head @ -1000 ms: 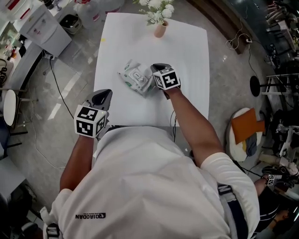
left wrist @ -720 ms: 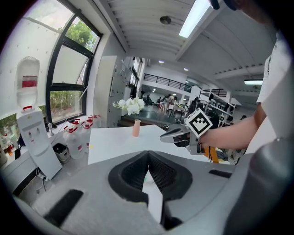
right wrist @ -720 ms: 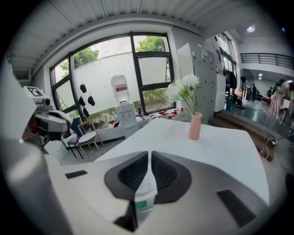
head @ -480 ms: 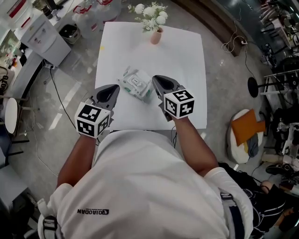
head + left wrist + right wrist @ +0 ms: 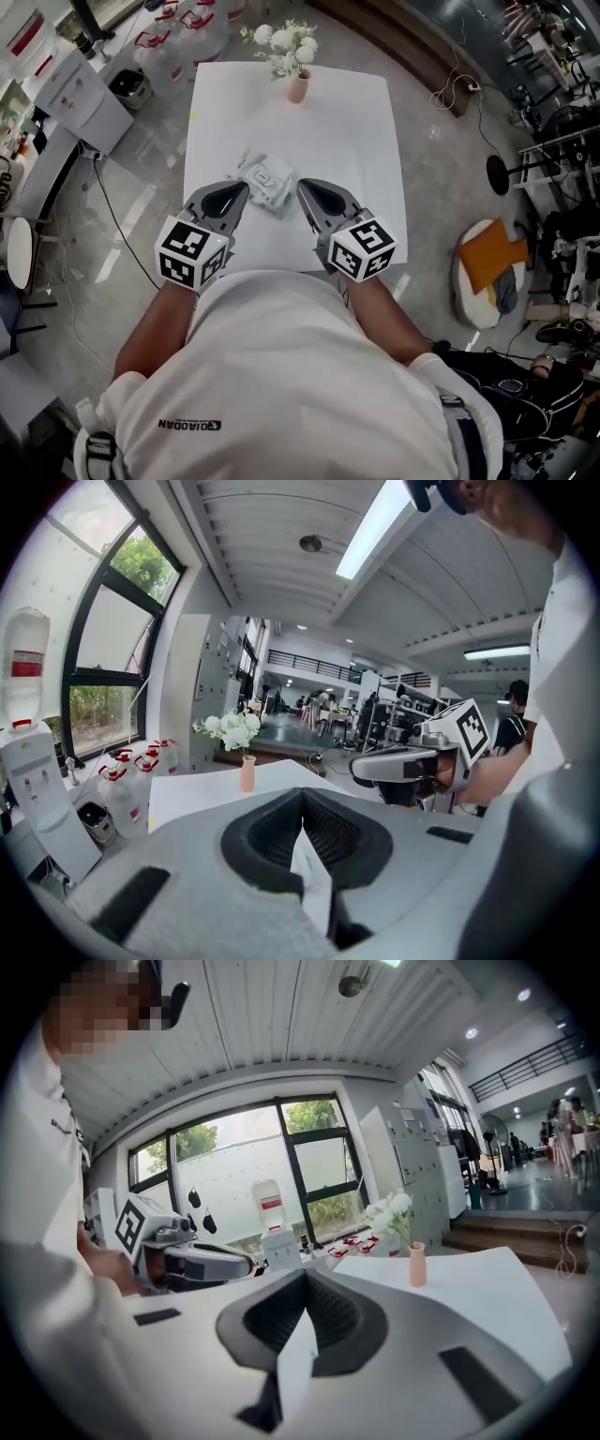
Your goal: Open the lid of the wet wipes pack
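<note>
The wet wipes pack [image 5: 265, 180], pale green and white with a white lid on top, lies crumpled near the middle of the white table [image 5: 356, 141]. Whether its lid stands up, I cannot tell. Both grippers hang raised over the table's near edge, apart from the pack and nearly level. My left gripper [image 5: 241, 188] is shut and holds nothing; its jaws meet in a line in its own view [image 5: 302, 795]. My right gripper [image 5: 302, 186] is shut and empty too [image 5: 305, 1279]. Each gripper view shows the other gripper beside it, but the jaws hide the pack.
A pink vase with white flowers [image 5: 296, 86] stands at the table's far edge. Left of the table are a water dispenser [image 5: 82, 89] and several water bottles [image 5: 178, 23]. A stool with an orange cushion [image 5: 492, 265] and a black stand [image 5: 497, 173] are on the right.
My right gripper has left the pack, risen and drawn back towards the person's chest. The left gripper has risen as well. The pack stays on the table.
</note>
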